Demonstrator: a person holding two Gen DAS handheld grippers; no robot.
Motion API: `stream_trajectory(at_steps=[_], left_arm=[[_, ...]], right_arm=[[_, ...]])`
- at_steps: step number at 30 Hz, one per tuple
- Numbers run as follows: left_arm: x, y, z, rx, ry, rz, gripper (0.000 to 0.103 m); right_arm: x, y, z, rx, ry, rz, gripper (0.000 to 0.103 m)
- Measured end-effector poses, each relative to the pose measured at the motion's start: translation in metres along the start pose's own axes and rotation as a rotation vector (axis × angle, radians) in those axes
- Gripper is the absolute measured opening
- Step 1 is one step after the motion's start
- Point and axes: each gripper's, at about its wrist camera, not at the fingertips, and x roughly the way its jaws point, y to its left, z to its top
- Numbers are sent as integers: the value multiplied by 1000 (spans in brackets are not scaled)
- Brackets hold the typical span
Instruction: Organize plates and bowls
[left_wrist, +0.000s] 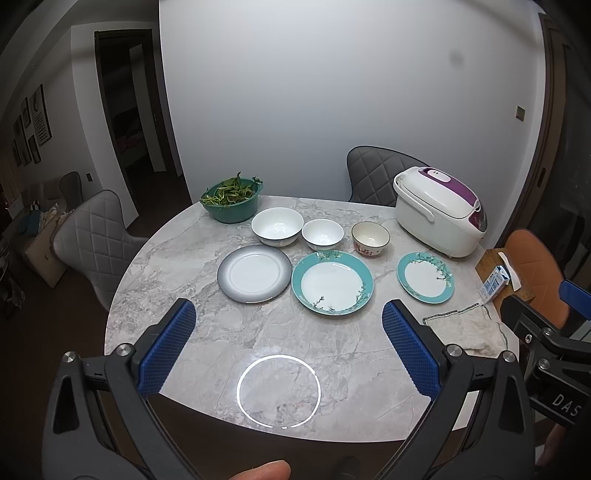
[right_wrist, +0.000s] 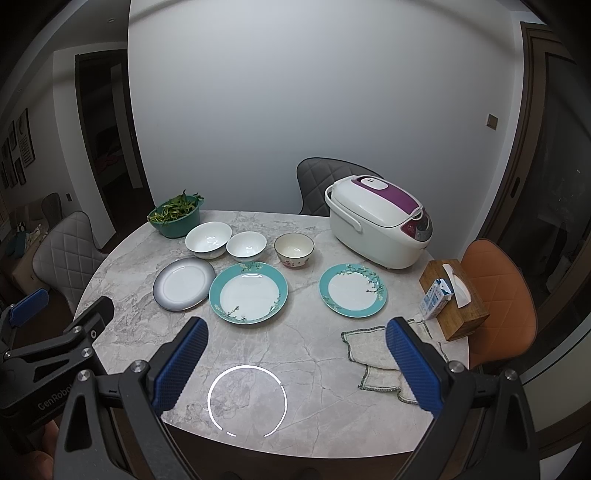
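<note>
On the round marble table (left_wrist: 207, 332) a row of plates lies in front of a row of bowls. A grey-rimmed plate (left_wrist: 254, 273) is at the left, a large teal-rimmed plate (left_wrist: 331, 282) in the middle, a smaller teal plate (left_wrist: 424, 277) to the right. Behind them stand a large white bowl (left_wrist: 277, 226), a small white bowl (left_wrist: 322, 234) and a cream bowl with a dark rim (left_wrist: 370, 238). My left gripper (left_wrist: 288, 325) hangs open over the near table, empty. My right gripper (right_wrist: 295, 341) is open too, above the near edge, short of the plates (right_wrist: 248, 292).
A green bowl of leafy greens (left_wrist: 231, 199) stands at the back left, a white and purple rice cooker (left_wrist: 439, 210) at the back right. A folded cloth (right_wrist: 380, 358), a wooden tissue box (right_wrist: 456, 302) and a small carton (right_wrist: 436, 297) lie at the right. Chairs surround the table.
</note>
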Motion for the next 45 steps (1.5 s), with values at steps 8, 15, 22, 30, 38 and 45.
stream_trajectory(at_steps=[8,15,22,30,38,45], left_arm=[[1,0,0,1,0,0,103],[1,0,0,0,0,-1,102],[1,1,0,0,1,-2,103],[1,1,-1,0,1,-2,103],[1,0,-1,0,1,-2,103],[3,1,-2,0,3,-2,103]], right_arm=[[2,1,1,-1,2,-1,99],[3,1,1,0,4,-1,99],[4,2,1,0,4,-1,99],[5,2,1,-1,5,-2,99],[6,2,1,-1,6,-1,99],[7,2,2,-1,8,-2,99]])
